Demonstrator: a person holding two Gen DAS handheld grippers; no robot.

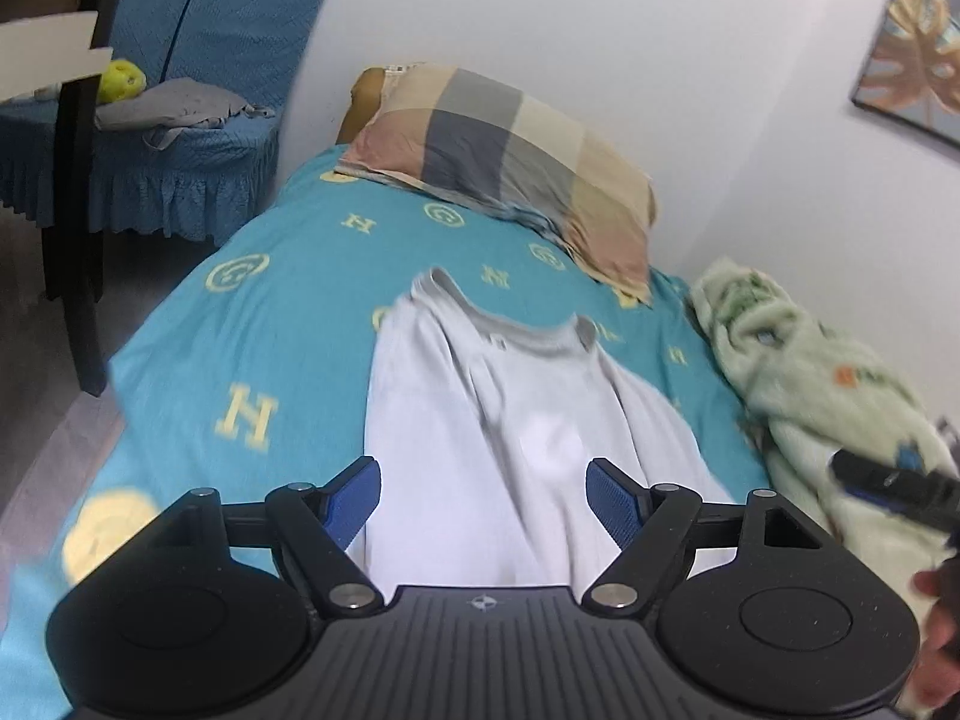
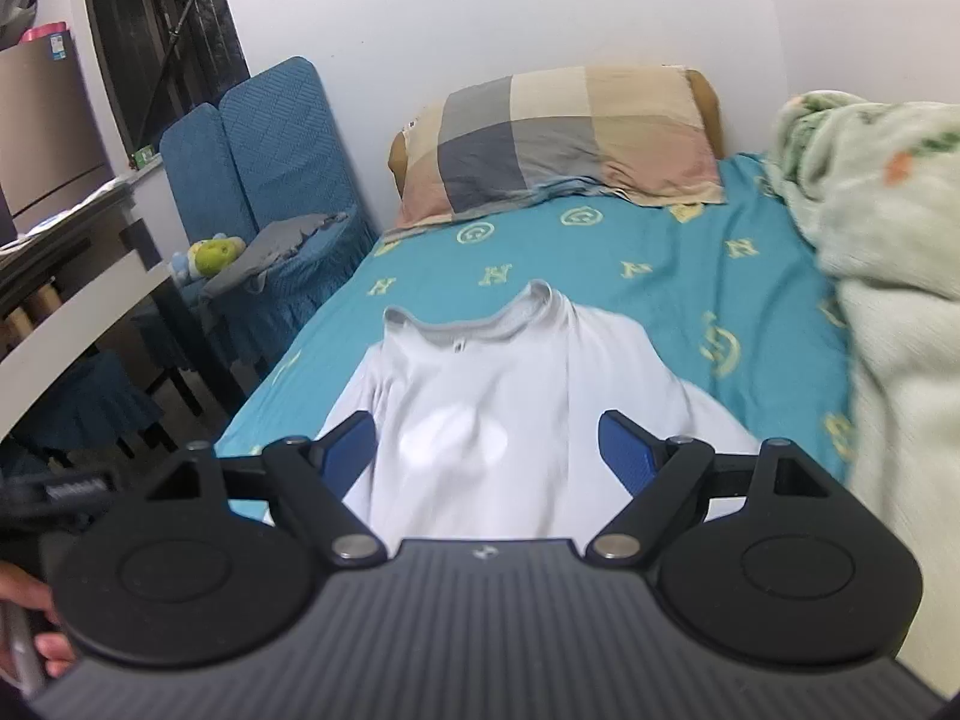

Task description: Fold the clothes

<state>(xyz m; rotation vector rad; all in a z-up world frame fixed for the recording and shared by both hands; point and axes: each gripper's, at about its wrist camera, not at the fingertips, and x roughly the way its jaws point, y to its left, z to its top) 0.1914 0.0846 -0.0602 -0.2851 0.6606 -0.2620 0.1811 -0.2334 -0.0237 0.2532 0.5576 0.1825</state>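
Left wrist view: one bed (image 1: pixel 258 312) in a turquoise sheet is seen, with one checked pillow (image 1: pixel 510 150) and one green fleece blanket (image 1: pixel 804 372) on it. One pale shirt (image 1: pixel 480 420) is laid flat mid-bed, collar toward the pillow. Two grippers are counted; the jaws of the left gripper (image 1: pixel 483 501) and right gripper (image 2: pixel 489 456) are spread wide, nothing held.
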